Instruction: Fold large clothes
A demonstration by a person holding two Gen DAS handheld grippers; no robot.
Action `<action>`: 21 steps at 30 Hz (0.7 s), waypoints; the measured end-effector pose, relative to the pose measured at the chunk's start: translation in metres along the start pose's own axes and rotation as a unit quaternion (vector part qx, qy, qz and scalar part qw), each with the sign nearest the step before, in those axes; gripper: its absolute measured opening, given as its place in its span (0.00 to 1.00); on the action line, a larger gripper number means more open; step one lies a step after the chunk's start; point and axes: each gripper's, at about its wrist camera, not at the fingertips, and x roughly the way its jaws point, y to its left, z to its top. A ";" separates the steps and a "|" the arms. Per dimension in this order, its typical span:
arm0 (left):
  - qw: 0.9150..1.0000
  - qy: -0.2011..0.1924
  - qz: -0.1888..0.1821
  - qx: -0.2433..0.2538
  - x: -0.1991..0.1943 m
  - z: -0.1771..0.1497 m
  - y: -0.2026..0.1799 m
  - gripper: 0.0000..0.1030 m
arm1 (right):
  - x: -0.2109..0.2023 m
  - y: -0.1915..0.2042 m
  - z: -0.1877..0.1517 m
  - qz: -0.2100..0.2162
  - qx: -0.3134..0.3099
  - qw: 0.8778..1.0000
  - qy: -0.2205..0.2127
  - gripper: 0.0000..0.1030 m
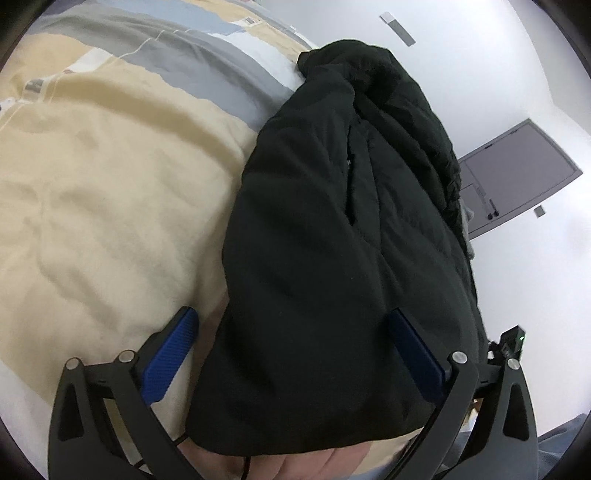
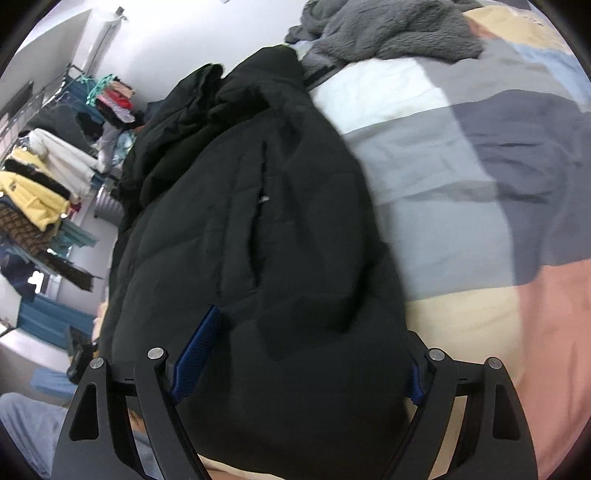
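Observation:
A black padded jacket [image 1: 332, 221] lies folded lengthwise on the bed, running away from both cameras. It also fills the middle of the right wrist view [image 2: 258, 240]. My left gripper [image 1: 291, 325] is open, its blue fingers [image 1: 170, 350] spread wide; the jacket's near end lies between them. My right gripper [image 2: 314, 339] is open too, its fingers [image 2: 195, 350] either side of the jacket's near end. The right finger is mostly hidden by the cloth.
The bed has a patchwork cover of cream [image 1: 92, 203], grey, blue and pink [image 2: 554, 332] panels. A grey fleece garment [image 2: 388, 33] lies at the far end. A rack of hanging clothes [image 2: 44, 177] stands left of the bed. A grey door [image 1: 517, 173] is behind.

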 end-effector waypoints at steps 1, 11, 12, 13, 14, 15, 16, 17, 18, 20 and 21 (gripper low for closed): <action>1.000 0.003 0.005 0.002 0.001 0.000 -0.002 0.99 | 0.001 0.003 0.000 0.007 -0.005 1.000 0.001 0.82; 1.000 0.015 -0.018 0.018 0.007 -0.001 -0.016 0.91 | 0.012 0.009 -0.005 0.025 -0.027 0.999 0.022 0.84; 1.000 0.014 -0.019 0.017 0.007 -0.001 -0.016 0.88 | 0.014 0.009 -0.004 0.023 -0.026 0.999 0.026 0.84; 1.000 0.015 -0.019 0.017 0.007 -0.001 -0.016 0.86 | 0.014 0.011 -0.003 0.023 -0.027 0.999 0.027 0.84; 1.000 0.015 -0.022 0.017 0.007 -0.001 -0.016 0.81 | 0.014 0.014 -0.003 0.025 -0.035 0.999 0.028 0.84; 0.999 0.014 -0.025 0.015 0.007 -0.001 -0.016 0.76 | 0.013 0.018 -0.003 0.026 -0.040 0.998 0.029 0.84; 0.999 0.014 -0.030 0.011 0.007 -0.001 -0.016 0.73 | 0.013 0.021 -0.004 0.028 -0.048 0.998 0.029 0.84; 0.999 0.013 -0.033 0.007 0.008 -0.002 -0.016 0.69 | 0.014 0.022 -0.003 0.029 -0.052 0.998 0.029 0.84; 0.999 0.013 -0.032 0.007 0.008 -0.002 -0.016 0.65 | 0.013 0.024 -0.004 0.027 -0.056 0.998 0.028 0.83; 0.999 0.010 -0.030 0.009 0.011 -0.001 -0.019 0.59 | 0.012 0.025 -0.006 0.029 -0.061 0.997 0.021 0.76; 0.999 0.009 -0.030 0.011 0.012 -0.001 -0.021 0.54 | 0.012 0.026 -0.006 0.034 -0.063 0.997 0.018 0.68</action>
